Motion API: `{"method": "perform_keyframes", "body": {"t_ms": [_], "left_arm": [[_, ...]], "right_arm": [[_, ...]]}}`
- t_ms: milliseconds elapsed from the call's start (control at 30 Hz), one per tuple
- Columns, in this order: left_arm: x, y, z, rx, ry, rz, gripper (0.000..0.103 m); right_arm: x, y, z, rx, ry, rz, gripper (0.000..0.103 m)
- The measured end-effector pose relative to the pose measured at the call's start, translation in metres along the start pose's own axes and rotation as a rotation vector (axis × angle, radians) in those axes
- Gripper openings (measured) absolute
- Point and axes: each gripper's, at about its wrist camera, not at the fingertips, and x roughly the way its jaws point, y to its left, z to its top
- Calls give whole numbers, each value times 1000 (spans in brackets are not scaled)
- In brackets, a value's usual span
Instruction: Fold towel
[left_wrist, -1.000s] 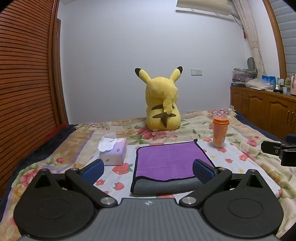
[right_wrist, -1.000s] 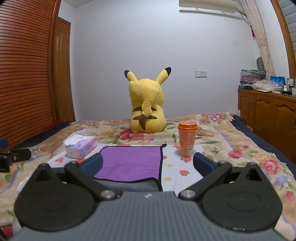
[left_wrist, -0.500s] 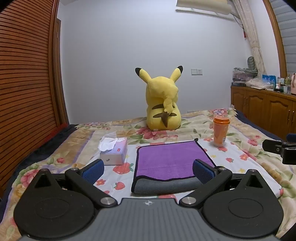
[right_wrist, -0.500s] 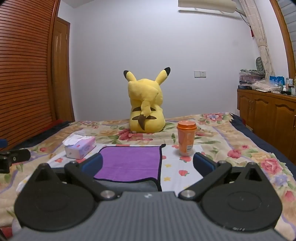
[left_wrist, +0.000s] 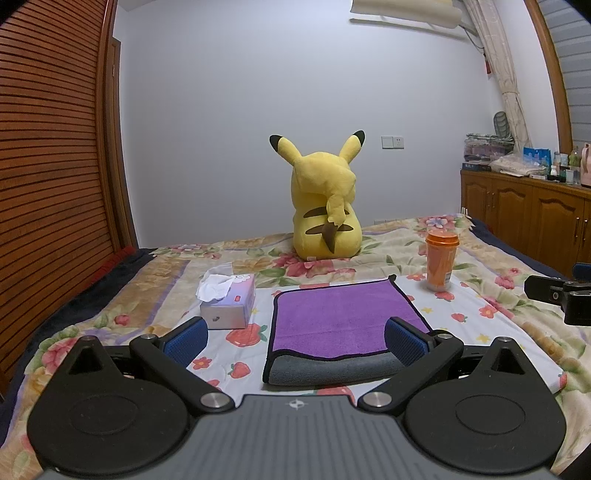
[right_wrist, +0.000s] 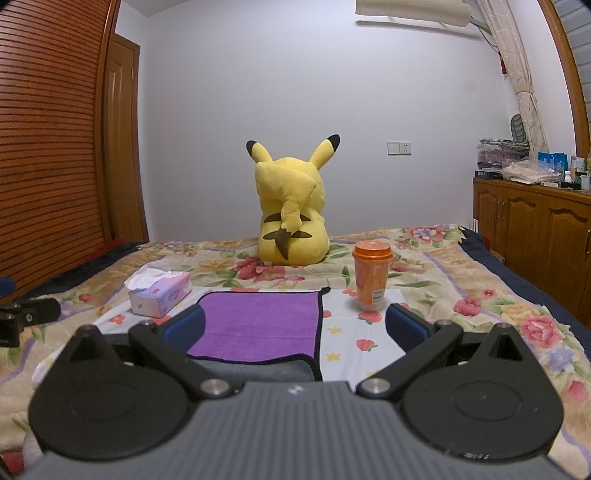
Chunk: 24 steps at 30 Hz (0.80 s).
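A purple towel (left_wrist: 340, 317) with a black hem lies folded flat on the flowered bedspread; its grey underside shows along the near fold. It also shows in the right wrist view (right_wrist: 258, 325). My left gripper (left_wrist: 295, 341) is open and empty, hovering just before the towel's near edge. My right gripper (right_wrist: 295, 326) is open and empty, near the towel's near right corner. The right gripper's tip shows at the right edge of the left wrist view (left_wrist: 557, 295), and the left gripper's tip shows at the left edge of the right wrist view (right_wrist: 26, 314).
A tissue box (left_wrist: 229, 302) sits left of the towel. An orange cup (left_wrist: 439, 260) stands at the towel's far right. A yellow plush toy (left_wrist: 325, 206) sits behind. A wooden cabinet (left_wrist: 535, 218) is at the right, and a slatted wooden wall (left_wrist: 48, 166) is at the left.
Both grippers have drifted very slightly; the scene is almost unchanged. The towel has not moved.
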Motion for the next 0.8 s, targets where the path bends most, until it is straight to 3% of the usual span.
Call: {"method": "perform_keyframes", "body": {"t_ms": [800], "left_arm": [[0, 0, 0, 3, 1, 1, 103]], "right_arm": [[0, 1, 1, 2, 0, 1, 103]]}}
